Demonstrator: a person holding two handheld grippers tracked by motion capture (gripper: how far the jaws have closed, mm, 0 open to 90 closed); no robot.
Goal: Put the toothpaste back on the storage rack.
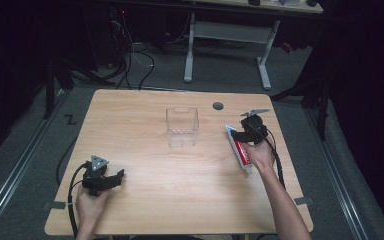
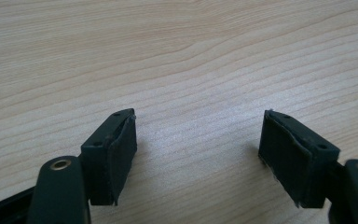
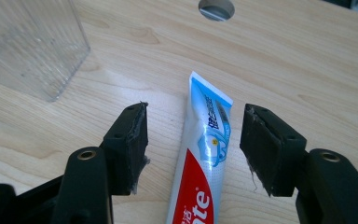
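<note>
Now the toothpaste tube [image 3: 204, 158] lies untouched between the right gripper's [image 3: 193, 144] wide-open fingers [image 3: 133, 144].

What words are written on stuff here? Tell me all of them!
"te": the end of big white letters on the red part of the toothpaste tube; the rest is cut off.
Small blue writing on the tube's pale end: too blurred to read.
Nothing else has words.

High view looking forward and down over the whole table [image 1: 180, 175], left gripper view riding close above bare wood, right gripper view looking closely along its jaws, sharing the toothpaste tube [image 3: 204, 158] and clear container [image 3: 32, 44] with the high view
</note>
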